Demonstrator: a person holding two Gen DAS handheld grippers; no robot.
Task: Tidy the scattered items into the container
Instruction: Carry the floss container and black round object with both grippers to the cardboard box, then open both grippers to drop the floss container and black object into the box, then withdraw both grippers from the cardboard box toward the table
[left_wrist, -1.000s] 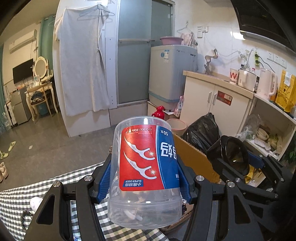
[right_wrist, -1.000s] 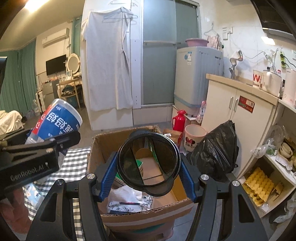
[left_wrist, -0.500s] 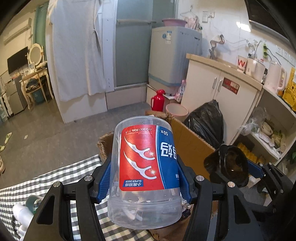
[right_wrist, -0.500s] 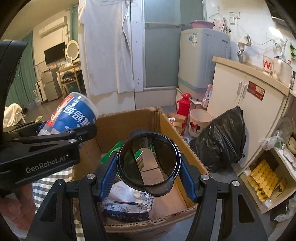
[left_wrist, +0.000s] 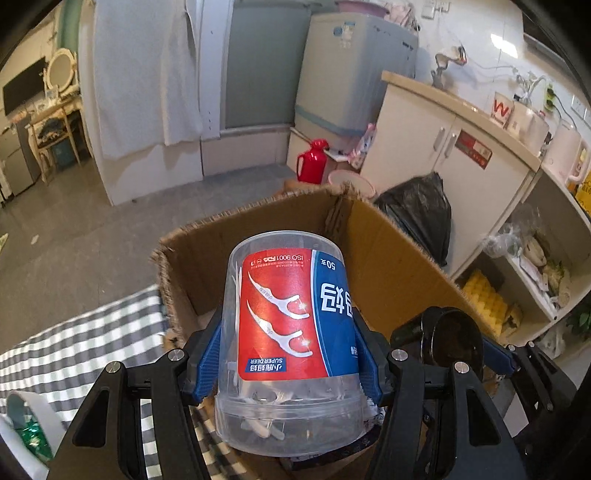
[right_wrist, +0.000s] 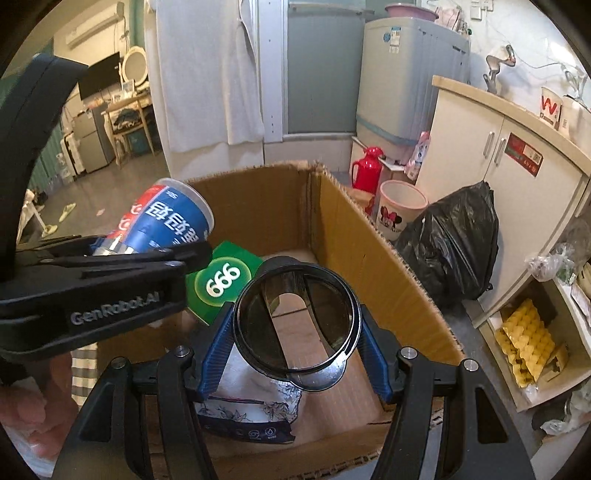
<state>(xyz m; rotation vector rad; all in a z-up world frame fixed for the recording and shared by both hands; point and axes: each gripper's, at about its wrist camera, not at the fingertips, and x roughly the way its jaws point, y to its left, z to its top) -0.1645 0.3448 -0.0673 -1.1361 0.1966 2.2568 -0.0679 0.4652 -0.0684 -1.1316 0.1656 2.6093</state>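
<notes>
Left wrist: left gripper (left_wrist: 290, 363) clamps the floss-pick tub (left_wrist: 291, 332) mid-wall, light, slick plastic; right gripper (right_wrist: 295, 349) squeezes the dark round jar (right_wrist: 295, 323), rigid, perhaps breakable, above the cardboard box (right_wrist: 369, 243).

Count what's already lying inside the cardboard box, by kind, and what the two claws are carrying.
Green "666" carton in box: 1
White floral plastic pouch in box: 1
Clear floss-pick tub, left claw: 1
Black round lidded jar, right claw: 1
Total: 4
</notes>
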